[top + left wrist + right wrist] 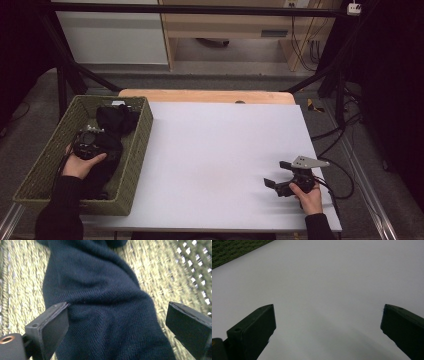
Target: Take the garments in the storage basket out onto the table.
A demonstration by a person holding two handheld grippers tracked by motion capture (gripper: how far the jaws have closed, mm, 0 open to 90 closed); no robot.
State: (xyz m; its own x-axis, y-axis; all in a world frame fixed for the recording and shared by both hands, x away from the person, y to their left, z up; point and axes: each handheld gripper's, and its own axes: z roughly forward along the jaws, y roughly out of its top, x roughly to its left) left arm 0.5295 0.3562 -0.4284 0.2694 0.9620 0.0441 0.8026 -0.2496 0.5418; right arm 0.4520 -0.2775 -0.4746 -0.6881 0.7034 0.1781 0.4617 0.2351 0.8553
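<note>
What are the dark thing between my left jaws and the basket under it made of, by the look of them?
The dark garment: a fine knit fabric, matte navy or black, probably cotton or wool; tiny knit ribs and soft folds show. The basket: woven plant fibre or a look-alike, olive-green and matte; coarse plaited strands show, with gaps in the wall. The left gripper stands open around the garment.

A basket (pixel 140 135) is set at the left edge of the table (pixel 220 150), and a cloth (pixel 116 120) is laid inside it. The left gripper (pixel 90 142) is held in the basket, over the cloth, which is seen between its spread jaws. The right gripper (pixel 277 175) is held well apart, over the table's near right corner.
</note>
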